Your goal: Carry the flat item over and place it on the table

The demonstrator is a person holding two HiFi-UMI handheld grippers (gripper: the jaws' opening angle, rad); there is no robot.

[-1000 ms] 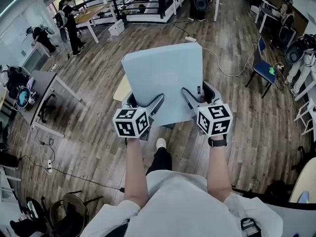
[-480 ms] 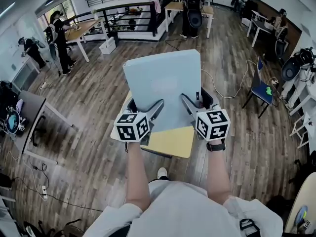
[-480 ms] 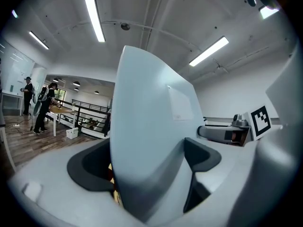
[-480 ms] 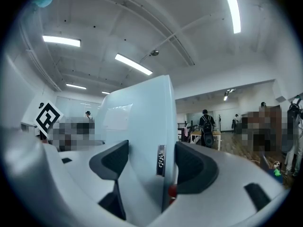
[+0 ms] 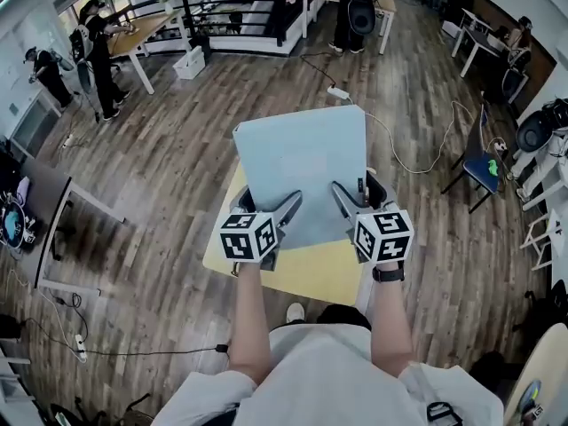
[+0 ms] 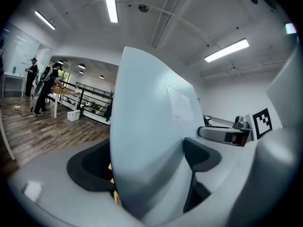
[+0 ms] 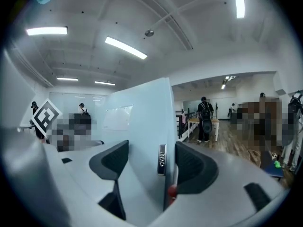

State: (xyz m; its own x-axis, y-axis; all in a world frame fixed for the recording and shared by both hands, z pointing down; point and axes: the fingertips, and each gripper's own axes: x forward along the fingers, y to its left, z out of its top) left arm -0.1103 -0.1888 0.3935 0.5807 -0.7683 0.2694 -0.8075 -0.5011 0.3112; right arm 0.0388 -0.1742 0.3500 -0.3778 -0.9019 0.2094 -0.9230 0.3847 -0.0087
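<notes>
Both grippers are gripping the panel (image 5: pixel 302 162), a flat pale-blue slab, by its near edge at the centre of the head view.

Left gripper (image 5: pixel 266 205): jaws are clamping the panel's lower-left corner, one finger lying on the top face, the other under it. In the left gripper view the left gripper (image 6: pixel 147 163) is showing the panel (image 6: pixel 147 126) filling the gap between its two dark pads, both pressing on it.

Right gripper (image 5: pixel 359 193): jaws are pinching the lower-right corner the same way. In the right gripper view the right gripper (image 7: pixel 154 165) is closing on the panel (image 7: pixel 142 126) edge-on, with a pad on each face. A small metal tag (image 7: pixel 162 159) is sitting on the panel's edge between the pads.

The panel is hanging over the table (image 5: pixel 306 273), a yellow top at lower centre of the head view. Its near edge is overlapping the table's far part, and the rest is reaching past it over the wood floor (image 5: pixel 169 176). Whether panel and table are touching cannot be told.

Surroundings:
- People (image 5: pixel 98 47) are standing at the upper left by a long bench.
- A person with a backpack (image 5: pixel 359 7) is standing at top centre.
- A white cable (image 5: pixel 408 153) is running across the floor to the right of the panel.
- A blue chair (image 5: pixel 479 167) is standing at the right edge.
</notes>
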